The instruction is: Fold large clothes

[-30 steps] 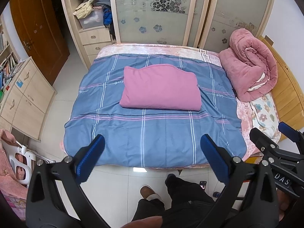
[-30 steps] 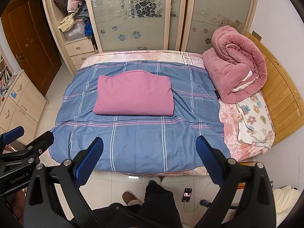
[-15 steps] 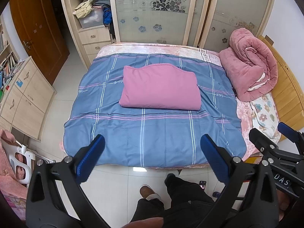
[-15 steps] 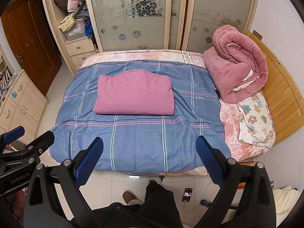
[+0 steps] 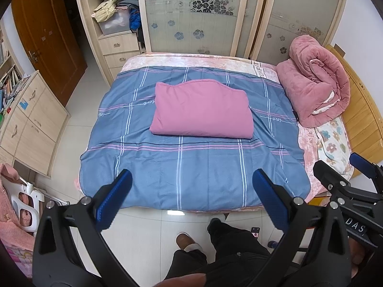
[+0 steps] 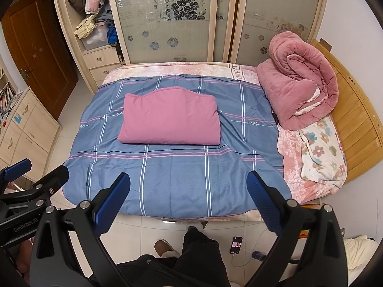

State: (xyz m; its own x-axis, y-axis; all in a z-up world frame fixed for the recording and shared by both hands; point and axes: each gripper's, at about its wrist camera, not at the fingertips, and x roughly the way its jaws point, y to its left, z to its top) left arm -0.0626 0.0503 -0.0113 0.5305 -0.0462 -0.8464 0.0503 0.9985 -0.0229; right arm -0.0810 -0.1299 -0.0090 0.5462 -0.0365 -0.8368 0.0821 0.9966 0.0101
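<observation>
A pink garment (image 5: 202,110) lies folded into a flat rectangle on the blue checked sheet (image 5: 191,167) in the middle of the bed; it also shows in the right wrist view (image 6: 170,117). My left gripper (image 5: 191,179) is open and empty, held above the floor in front of the bed's near edge. My right gripper (image 6: 189,179) is open and empty too, beside the left one. Both are well short of the garment.
A rolled pink quilt (image 5: 313,88) and a floral blanket (image 5: 332,143) lie at the bed's right by the wooden headboard (image 5: 363,114). A wardrobe (image 5: 203,12) stands behind the bed, a low cabinet (image 5: 28,119) at left. The person's legs (image 5: 215,251) and a phone (image 6: 235,245) are on the floor below.
Both grippers have shifted very slightly; the garment and bedding have not moved.
</observation>
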